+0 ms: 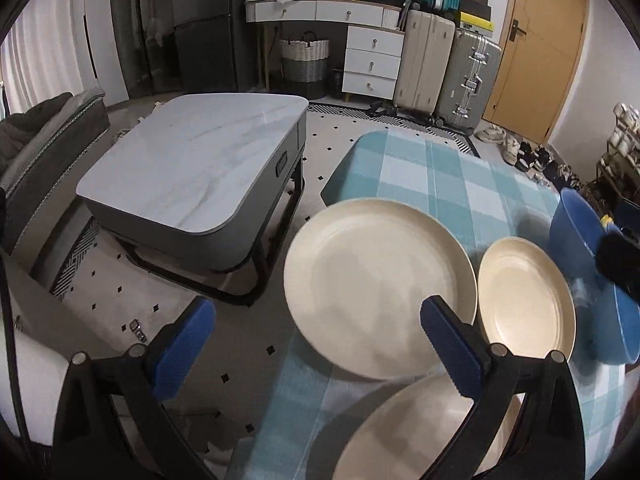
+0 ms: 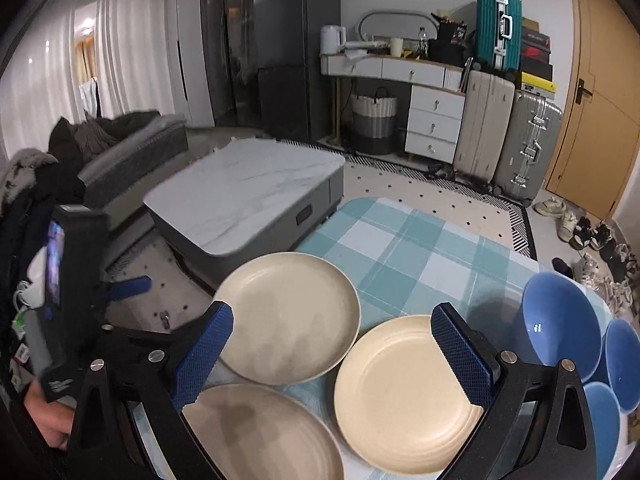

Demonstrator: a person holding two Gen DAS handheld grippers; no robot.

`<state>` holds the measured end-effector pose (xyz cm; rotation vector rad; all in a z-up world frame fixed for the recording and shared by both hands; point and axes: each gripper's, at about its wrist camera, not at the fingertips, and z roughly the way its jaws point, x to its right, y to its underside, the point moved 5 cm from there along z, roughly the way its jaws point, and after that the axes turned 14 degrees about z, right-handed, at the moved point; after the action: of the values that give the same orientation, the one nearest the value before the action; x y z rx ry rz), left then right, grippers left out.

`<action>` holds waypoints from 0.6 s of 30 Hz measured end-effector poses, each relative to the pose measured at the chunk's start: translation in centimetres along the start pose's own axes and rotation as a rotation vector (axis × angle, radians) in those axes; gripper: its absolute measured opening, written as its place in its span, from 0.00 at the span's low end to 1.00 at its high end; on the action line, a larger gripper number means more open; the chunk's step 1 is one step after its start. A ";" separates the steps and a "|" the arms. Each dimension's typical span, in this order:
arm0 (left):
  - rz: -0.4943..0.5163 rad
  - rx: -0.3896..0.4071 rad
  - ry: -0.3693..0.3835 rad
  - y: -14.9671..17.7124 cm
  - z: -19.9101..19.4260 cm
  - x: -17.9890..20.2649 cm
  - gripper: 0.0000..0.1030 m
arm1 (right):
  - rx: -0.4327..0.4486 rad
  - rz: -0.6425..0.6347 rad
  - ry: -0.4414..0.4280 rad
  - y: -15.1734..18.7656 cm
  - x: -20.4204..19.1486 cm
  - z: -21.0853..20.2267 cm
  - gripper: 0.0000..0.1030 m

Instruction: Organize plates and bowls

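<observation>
My left gripper (image 1: 316, 344) hangs with its blue pads spread wide and nothing between them; its right pad (image 1: 450, 346) overlaps the near rim of the big plate (image 1: 372, 280) in the picture, though I cannot tell whether it touches. My right gripper (image 2: 332, 350) is likewise spread and empty, hovering over the checked cloth (image 2: 420, 248).

In the right view, the big plate (image 2: 292, 316) sits at about 11 o'clock from between my pads, near the table's left edge. The small plate (image 2: 400, 396) lies at 5 o'clock, its rim just beside the big plate's. A third plate (image 2: 256, 436) lies at 7 o'clock, partly hidden by my left finger, with the big plate's rim overlapping its far edge. Three blue bowls sit at 3 to 4 o'clock on the table's right side: the largest bowl (image 2: 560, 324) is tilted with its mouth towards me, with two smaller ones (image 2: 622, 360) close behind and below it.

Beyond the table stands a marble-topped coffee table (image 2: 248, 196) at 11 o'clock. At 9 o'clock in the right view I see the other gripper's body and a bit of my hand (image 2: 52, 424).
</observation>
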<state>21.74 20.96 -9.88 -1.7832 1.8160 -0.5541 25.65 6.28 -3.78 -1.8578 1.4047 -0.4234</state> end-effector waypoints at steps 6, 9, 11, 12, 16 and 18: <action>-0.031 -0.021 0.000 -1.0 2.3 -1.7 1.00 | -0.058 0.023 -0.029 -3.1 0.2 4.8 0.99; -0.031 -0.064 0.007 -1.1 4.2 -2.0 1.00 | -0.151 -0.015 -0.032 -2.9 0.1 8.2 0.99; -0.029 -0.086 0.023 -1.0 5.5 -2.2 1.00 | -0.208 -0.044 -0.008 -2.3 0.3 10.7 0.97; -0.029 -0.097 0.025 -0.9 6.0 -2.4 1.00 | -0.228 -0.052 -0.003 -1.9 0.5 11.7 0.96; -0.056 -0.150 0.045 -0.1 8.3 -3.1 1.00 | -0.360 -0.040 0.017 0.0 1.9 16.6 0.77; -0.075 -0.160 0.068 0.2 9.0 -3.3 1.00 | -0.394 -0.029 0.027 0.6 2.6 18.0 0.73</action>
<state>27.15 24.89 -16.69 -1.9680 1.8920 -0.5159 37.92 10.40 -16.61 -2.1927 1.5666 -0.1940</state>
